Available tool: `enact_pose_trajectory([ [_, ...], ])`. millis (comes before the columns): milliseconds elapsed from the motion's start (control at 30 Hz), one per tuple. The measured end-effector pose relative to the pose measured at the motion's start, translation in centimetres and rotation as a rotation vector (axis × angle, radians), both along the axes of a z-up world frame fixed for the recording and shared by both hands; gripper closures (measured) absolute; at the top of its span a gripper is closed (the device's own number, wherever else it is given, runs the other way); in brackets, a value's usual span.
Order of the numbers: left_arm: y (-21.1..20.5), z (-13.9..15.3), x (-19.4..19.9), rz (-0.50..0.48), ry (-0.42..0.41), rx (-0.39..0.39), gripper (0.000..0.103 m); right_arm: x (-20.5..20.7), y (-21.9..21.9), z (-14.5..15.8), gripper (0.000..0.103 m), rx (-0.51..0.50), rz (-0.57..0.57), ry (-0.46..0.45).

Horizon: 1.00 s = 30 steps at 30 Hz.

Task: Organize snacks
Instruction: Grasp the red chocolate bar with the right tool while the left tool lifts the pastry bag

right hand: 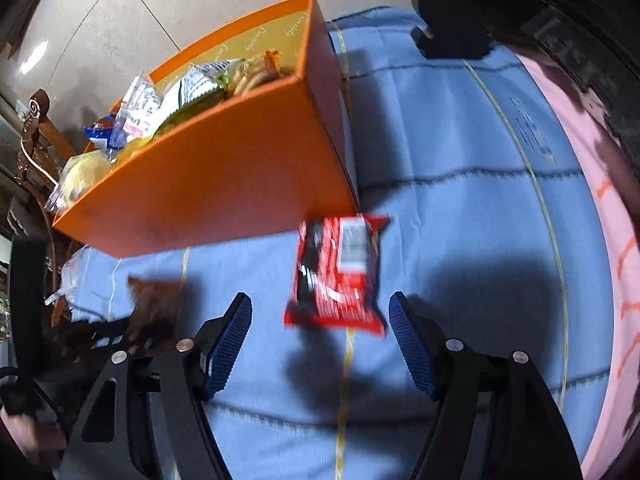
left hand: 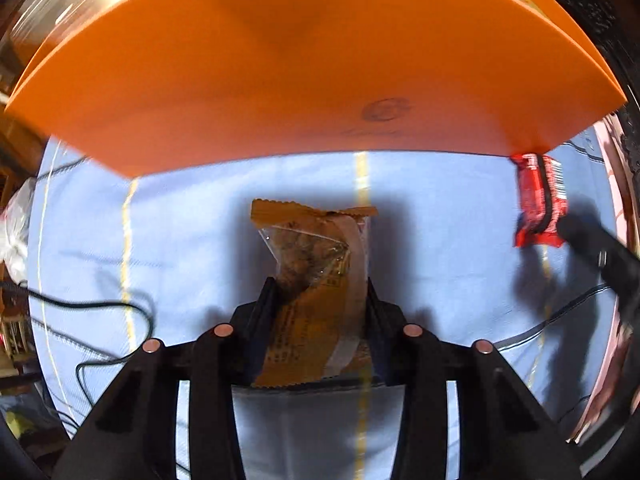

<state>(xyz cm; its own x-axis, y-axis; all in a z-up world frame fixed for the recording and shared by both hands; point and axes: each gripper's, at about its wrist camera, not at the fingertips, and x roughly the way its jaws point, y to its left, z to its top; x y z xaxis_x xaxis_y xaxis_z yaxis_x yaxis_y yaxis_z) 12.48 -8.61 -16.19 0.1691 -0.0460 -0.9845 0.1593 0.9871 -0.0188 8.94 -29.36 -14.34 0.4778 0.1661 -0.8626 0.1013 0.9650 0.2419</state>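
The left claw [left hand: 320, 304] points straight down at a tan snack packet [left hand: 316, 276] lying on the blue quilted cloth [left hand: 180, 220]. Its two fingers stand close on either long side of the packet, and they look to be pressing on it. The packet's long axis runs straight away from the claw toward the orange box [left hand: 280, 60], which sits just beyond it, so a lift and a short carry forward would seem to be all that is wanted.

The right claw [right hand: 320, 336] stands wide and empty. A red snack packet [right hand: 336, 272] lies just ahead of it, between the lines of its blue pads [right hand: 230, 340], not touched. That packet's long axis also runs away from the claw, with its far end near the lower corner of the box. The box [right hand: 208, 184] is already partly filled with other snacks [right hand: 188, 88]. The right hand is the nearer to the red packet.
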Motion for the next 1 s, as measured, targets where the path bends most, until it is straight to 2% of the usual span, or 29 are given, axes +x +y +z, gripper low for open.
enact_pose_trajectory([
  [167,1.4,0.0,-0.1,0.024,-0.001,-0.018,0.063,2.1,0.8,-0.6,0.033,-0.068,0.011,0.017],
  [267,1.8,0.0,-0.3,0.016,-0.007,-0.019,0.063,2.6,1.4,-1.5,0.058,-0.128,0.025,0.048],
  [433,1.3,0.1,-1.0,0.009,-0.003,-0.024,0.062,2.4,1.1,-1.5,0.059,-0.115,0.024,0.055],
  [667,2.9,1.2,-0.9,0.012,0.014,-0.059,0.063,-0.3,0.6,0.8,0.059,-0.049,0.028,0.028],
  [1000,4.0,7.3,-2.7,-0.011,-0.088,-0.105,0.063,-3.2,3.5,7.3,0.059,-0.044,0.109,-0.095],
])
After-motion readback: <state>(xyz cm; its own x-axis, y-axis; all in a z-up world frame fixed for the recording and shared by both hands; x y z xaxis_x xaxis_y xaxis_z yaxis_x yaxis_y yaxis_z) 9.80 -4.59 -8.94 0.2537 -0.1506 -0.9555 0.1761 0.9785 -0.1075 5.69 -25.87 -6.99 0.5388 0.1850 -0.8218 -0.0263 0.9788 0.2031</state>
